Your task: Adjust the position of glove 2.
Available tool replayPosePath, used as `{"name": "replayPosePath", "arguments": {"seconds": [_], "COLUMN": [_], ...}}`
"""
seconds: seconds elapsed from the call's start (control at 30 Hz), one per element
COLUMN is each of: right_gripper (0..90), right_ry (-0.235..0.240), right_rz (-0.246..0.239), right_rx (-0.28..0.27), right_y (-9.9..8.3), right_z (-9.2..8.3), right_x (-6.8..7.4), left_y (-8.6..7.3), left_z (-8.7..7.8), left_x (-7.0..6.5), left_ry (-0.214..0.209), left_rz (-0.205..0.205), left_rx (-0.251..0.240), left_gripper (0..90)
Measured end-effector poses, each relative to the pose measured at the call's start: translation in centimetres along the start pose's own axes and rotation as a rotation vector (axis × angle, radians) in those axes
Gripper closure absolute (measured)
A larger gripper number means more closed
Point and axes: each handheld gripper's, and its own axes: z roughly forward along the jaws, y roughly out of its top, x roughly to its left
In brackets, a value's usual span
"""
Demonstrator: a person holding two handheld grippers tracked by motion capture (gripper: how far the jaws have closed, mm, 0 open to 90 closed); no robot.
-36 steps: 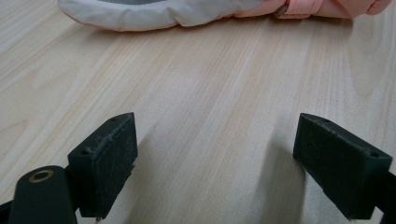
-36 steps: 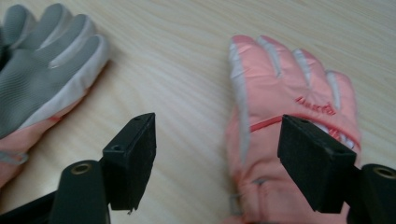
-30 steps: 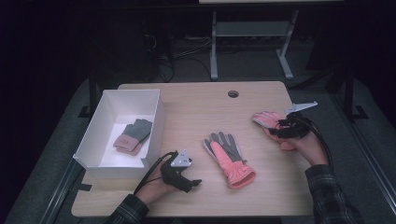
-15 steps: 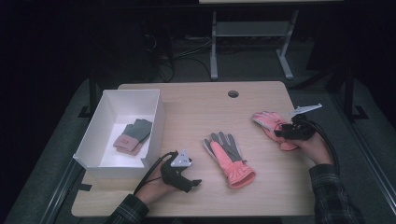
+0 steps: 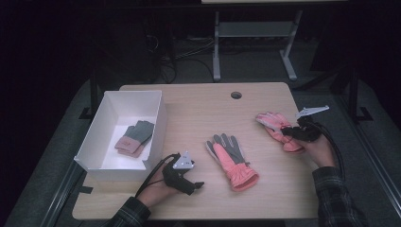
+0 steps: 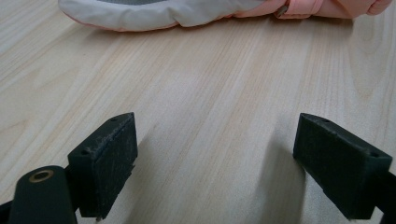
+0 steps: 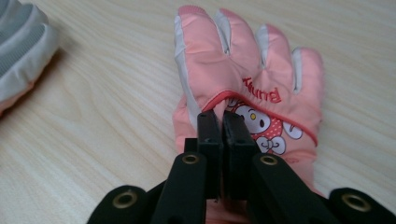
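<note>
A pink glove with a cartoon print (image 7: 247, 65) lies flat at the table's right (image 5: 272, 124). My right gripper (image 7: 223, 119) has just been closing and now pinches a fold of fabric near the glove's middle, reaching in from the cuff side (image 5: 287, 132). A second pink and grey glove (image 5: 231, 158) lies palm up mid-table; its padded edge crosses the top of the left gripper view (image 6: 163, 11). My left gripper (image 6: 215, 158) rests on the wood near the front edge (image 5: 195, 185), jaws wide apart with nothing between them.
A white box (image 5: 158, 101) stands at the table's left with a pink and grey pair of gloves (image 5: 135, 138) inside. A round cable hole (image 5: 236, 95) sits near the far edge. The grey glove's edge shows at the left of the right gripper view (image 7: 18, 51).
The right gripper settled slightly lower onto the printed glove and its jaws closed on the fabric. The left hand stayed where it was.
</note>
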Motion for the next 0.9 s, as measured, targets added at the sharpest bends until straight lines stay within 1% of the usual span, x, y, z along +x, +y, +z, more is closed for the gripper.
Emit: {"name": "replayPosePath", "arguments": {"seconds": [0.1, 0.13, 0.2, 0.23, 0.3, 0.33, 0.4, 0.47, 0.53, 0.57, 0.63, 0.7, 0.77, 0.8, 0.83, 0.87, 0.9], "right_gripper": [88.0, 88.0, 88.1, 88.0, 88.1, 88.0, 88.1, 88.2, 88.2, 88.2, 88.2, 88.2, 88.2, 88.2, 88.2, 88.1, 88.1], "right_ry": [0.019, 0.017, 0.019, 0.022, 0.017, 0.018, 0.018, 0.027, 0.023, 0.020, 0.023, 0.033, 0.042, 0.046, 0.048, 0.053, 0.059], "right_rz": [0.018, 0.016, 0.018, 0.019, 0.014, 0.009, 0.006, 0.014, 0.015, 0.005, 0.007, -0.001, -0.009, -0.019, -0.025, -0.032, -0.040], "right_rx": [-0.030, -0.041, -0.058, -0.063, -0.068, -0.071, -0.070, -0.068, -0.059, -0.055, -0.045, -0.046, -0.047, -0.044, -0.045, -0.046, -0.051], "right_y": [0.2, 0.3, 0.5, 0.6, 0.8, 0.8, 0.9, 1.0, 1.2, 1.2, 1.5, 1.7, 1.9, 2.0, 2.1, 2.2, 2.3], "right_z": [-0.9, -1.2, -1.8, -2.1, -2.6, -2.8, -3.2, -3.4, -3.7, -3.8, -4.0, -4.2, -4.3, -4.3, -4.3, -4.3, -4.3], "right_x": [-0.1, 0.1, 0.4, 0.6, 1.1, 1.3, 1.6, 2.1, 2.7, 3.1, 4.0, 4.8, 5.7, 6.1, 6.5, 6.9, 7.2], "left_y": [0.0, 0.0, 0.0, 0.1, 0.4, 0.5, 0.6, 0.5, 0.5, 0.5, 0.4, 0.4, 0.5, 0.6, 0.8, 1.0, 1.2], "left_z": [0.0, 0.0, 0.0, 0.0, 0.0, 0.1, 0.1, 0.1, 0.0, 0.0, 0.1, 0.0, 0.0, 0.0, 0.0, -0.2, -0.3], "left_x": [0.0, 0.0, -0.1, -0.2, -0.2, -0.2, -0.2, -0.2, -0.2, -0.2, -0.1, -0.1, -0.2, -0.2, -0.2, -0.2, -0.3], "left_ry": [0.000, 0.001, 0.006, 0.014, 0.021, 0.023, 0.023, 0.026, 0.026, 0.026, 0.025, 0.025, 0.031, 0.033, 0.035, 0.029, 0.012], "left_rz": [0.001, 0.000, -0.012, -0.026, -0.042, -0.051, -0.045, -0.044, -0.036, -0.031, -0.026, -0.024, -0.031, -0.034, -0.032, -0.033, -0.037], "left_rx": [0.000, 0.001, -0.002, -0.001, 0.022, 0.018, 0.028, 0.025, 0.029, 0.028, 0.022, 0.025, 0.027, 0.035, 0.029, 0.019, -0.004], "left_gripper": [13.0, 13.0, 13.4, 13.8, 14.4, 14.5, 14.5, 14.5, 14.4, 14.4, 14.2, 14.2, 14.6, 15.1, 15.4, 18.9, 28.1]}}
